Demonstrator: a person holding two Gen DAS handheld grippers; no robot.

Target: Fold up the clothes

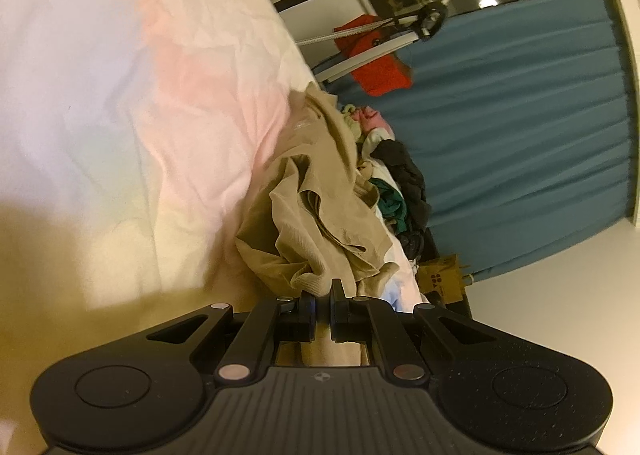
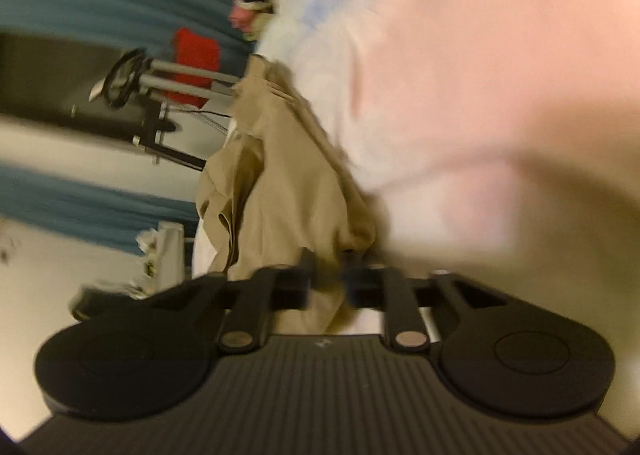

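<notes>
A crumpled tan garment [image 1: 316, 207] lies on a pale pastel bedsheet [image 1: 120, 95]. My left gripper [image 1: 322, 287] is shut on a ribbed edge of the tan garment. In the blurred right wrist view, my right gripper [image 2: 328, 267] is shut on another part of the same tan garment [image 2: 280, 191], with cloth bunched between the jaws. Both views are rolled sideways.
A pile of mixed clothes [image 1: 396, 183], black, green and pink, lies beside the tan garment. Behind it hang teal curtains [image 1: 520, 127]. A metal stand with a red cloth [image 1: 376, 55] and a brown paper bag [image 1: 442, 279] are at the bed's edge.
</notes>
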